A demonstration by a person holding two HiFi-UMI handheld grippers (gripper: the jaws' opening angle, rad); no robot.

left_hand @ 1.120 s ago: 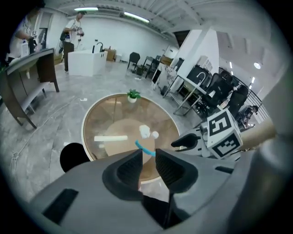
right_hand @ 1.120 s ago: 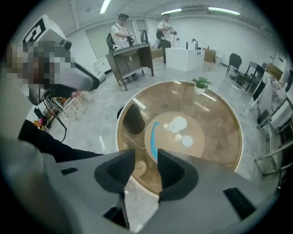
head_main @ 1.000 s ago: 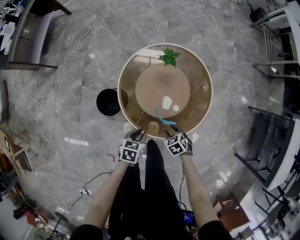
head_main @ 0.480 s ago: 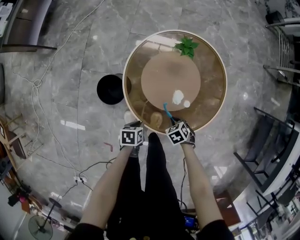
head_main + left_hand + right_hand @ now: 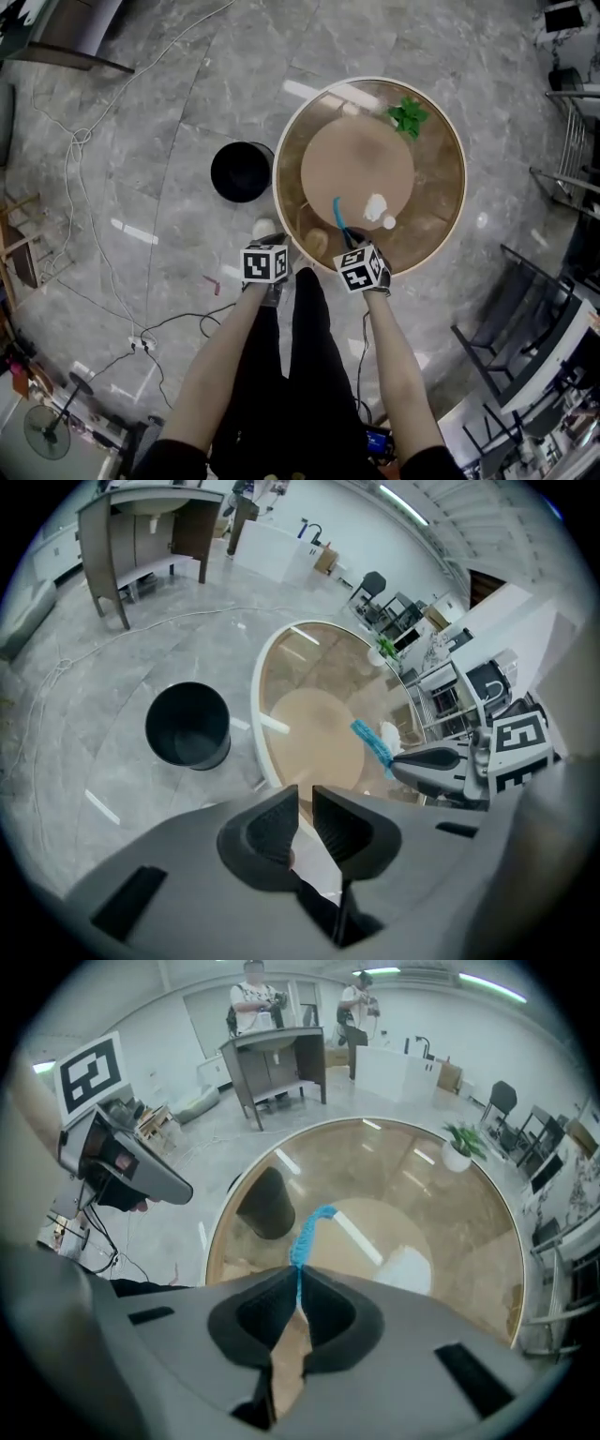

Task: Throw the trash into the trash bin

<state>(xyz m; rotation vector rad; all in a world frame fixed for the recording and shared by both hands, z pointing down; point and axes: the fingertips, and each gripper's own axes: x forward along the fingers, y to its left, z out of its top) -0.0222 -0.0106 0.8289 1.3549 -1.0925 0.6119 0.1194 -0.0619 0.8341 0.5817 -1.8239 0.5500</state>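
A blue strip of trash (image 5: 339, 214) sticks up from my right gripper (image 5: 362, 267) over the near part of the round glass table (image 5: 450, 211). The right gripper view shows the strip (image 5: 308, 1232) pinched between the closing jaws of my right gripper (image 5: 298, 1274). White crumpled paper (image 5: 376, 204) lies on the table just beyond. The black trash bin (image 5: 242, 172) stands open on the floor left of the table. My left gripper (image 5: 265, 264) hangs off the table's near-left edge; its jaws (image 5: 305, 803) are closing to a narrow gap, and I see nothing between them.
A potted green plant (image 5: 407, 114) sits at the table's far side. Cables (image 5: 141, 342) trail over the marble floor at left. Chairs and racks (image 5: 525, 309) stand to the right. Two people stand behind a desk (image 5: 277, 1063) far back in the right gripper view.
The blue strip lay flat on the table; now it stands up from my right gripper, whose jaws have shut on it. My left gripper has dropped and rolled beside the table's edge.
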